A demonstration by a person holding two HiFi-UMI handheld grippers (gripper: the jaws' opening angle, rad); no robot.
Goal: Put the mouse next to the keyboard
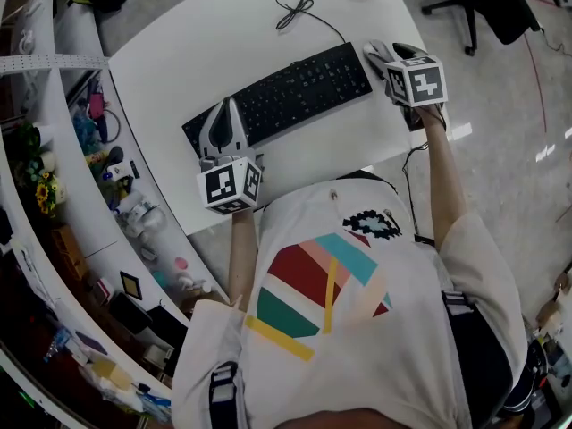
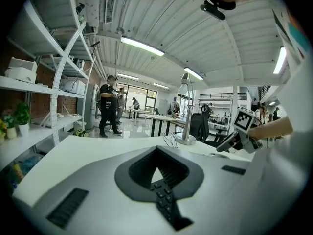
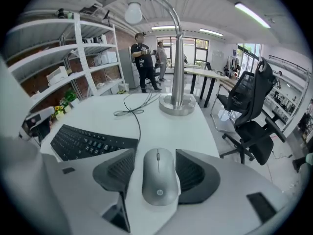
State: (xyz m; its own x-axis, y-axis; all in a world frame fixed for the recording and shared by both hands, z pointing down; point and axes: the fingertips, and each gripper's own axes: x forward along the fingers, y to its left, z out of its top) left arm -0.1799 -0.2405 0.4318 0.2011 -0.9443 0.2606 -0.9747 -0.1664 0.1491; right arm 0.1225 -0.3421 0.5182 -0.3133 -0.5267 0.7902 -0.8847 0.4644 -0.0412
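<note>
lamp base (image 3: 178, 103): on white table (image 1: 179, 52) | office chair (image 3: 252, 116): beside table | shelves (image 3: 78, 53): clutter, contents unclear

Head view: steep top-down over bench (image 1: 179, 52). Both gripper views: low, close over bench, facing lamp base (image 3: 178, 104); all share keyboard (image 1: 286, 92).

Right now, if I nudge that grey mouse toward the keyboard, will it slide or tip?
It will probably slide, not tip: the mouse sits low and flat on the smooth white desk. Its rounded shell may slip if pinched. No cable shows, so nothing should drag.
</note>
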